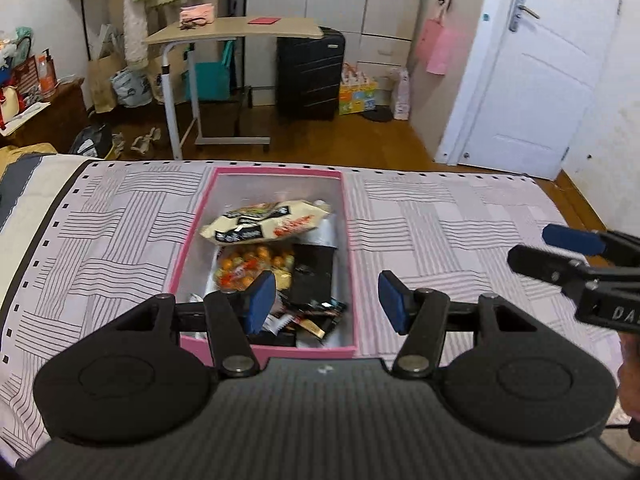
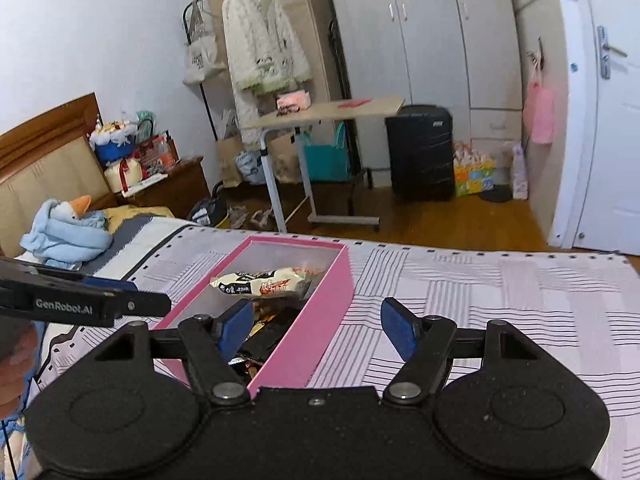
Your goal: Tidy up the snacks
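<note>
A pink box point(image 1: 188, 240) lies open on the bed, long side pointing away from me. Inside it sit a cream snack packet point(image 1: 266, 222), a bag of orange sweets point(image 1: 250, 264) and dark wrappers point(image 1: 312, 280). My left gripper point(image 1: 328, 302) hovers over the box's near end, jaws open, nothing between the blue pads. At the right of the left wrist view, my right gripper point(image 1: 528, 246) hangs over the sheet, open and empty. In the right wrist view, the right gripper point(image 2: 316, 328) straddles the box's pink wall point(image 2: 320, 320) from above. The cream packet point(image 2: 266, 282) shows, and the left gripper point(image 2: 152, 295) enters from the left.
The box rests on a striped pinkish bedsheet point(image 1: 460, 240) whose far edge drops to a wooden floor point(image 1: 360, 140). Beyond stand a rolling side table point(image 1: 236, 30), a black suitcase point(image 1: 310, 76) and a white door point(image 1: 540, 80). A blue towel bundle point(image 2: 64, 232) lies at the bed's head.
</note>
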The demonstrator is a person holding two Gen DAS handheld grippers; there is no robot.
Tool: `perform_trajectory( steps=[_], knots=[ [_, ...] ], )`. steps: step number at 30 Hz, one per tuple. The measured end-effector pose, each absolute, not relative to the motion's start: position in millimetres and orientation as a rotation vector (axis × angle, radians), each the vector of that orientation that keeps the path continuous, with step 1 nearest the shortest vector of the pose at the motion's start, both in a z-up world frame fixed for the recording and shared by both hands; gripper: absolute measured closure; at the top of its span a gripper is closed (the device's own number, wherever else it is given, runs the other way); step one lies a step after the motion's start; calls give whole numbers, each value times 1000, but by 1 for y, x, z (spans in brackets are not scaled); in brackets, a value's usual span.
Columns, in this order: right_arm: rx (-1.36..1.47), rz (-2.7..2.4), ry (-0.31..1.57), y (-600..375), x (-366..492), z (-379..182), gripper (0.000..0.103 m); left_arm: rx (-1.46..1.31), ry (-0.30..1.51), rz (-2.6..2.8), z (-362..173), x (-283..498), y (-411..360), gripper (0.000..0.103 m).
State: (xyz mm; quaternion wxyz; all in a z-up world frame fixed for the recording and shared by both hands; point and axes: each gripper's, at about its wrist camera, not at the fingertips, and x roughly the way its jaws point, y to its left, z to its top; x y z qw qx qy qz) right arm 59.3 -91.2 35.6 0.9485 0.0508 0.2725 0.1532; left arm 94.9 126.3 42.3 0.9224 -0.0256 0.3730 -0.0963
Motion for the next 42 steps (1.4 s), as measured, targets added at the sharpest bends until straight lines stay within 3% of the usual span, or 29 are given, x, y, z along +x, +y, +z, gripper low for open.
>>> perform_trajectory(
  steps=[14,26,30,32,35,38,42],
  knots=[
    [115,201,536,-123,-11,61,28,-48,704,-302,67,23,95,45],
    [77,130,581,-120,-40,31,28,-12,692,-221,36,-6,81,41],
    [85,109,583,-118,-45,25,15,-22,693,-193,24,-10,81,40],
    [95,95,592,-118,-45,21,8,-24,689,-175,20,-10,80,36],
    [100,62,612,-118,-45,15,7,-24,683,-158,17,-10,80,33],
    [88,22,630,-117,-45,9,7,-32,681,-139,12,-10,81,13],
    [79,-5,616,-120,-50,7,7,-18,668,-124,6,-12,79,9]
  ],
)
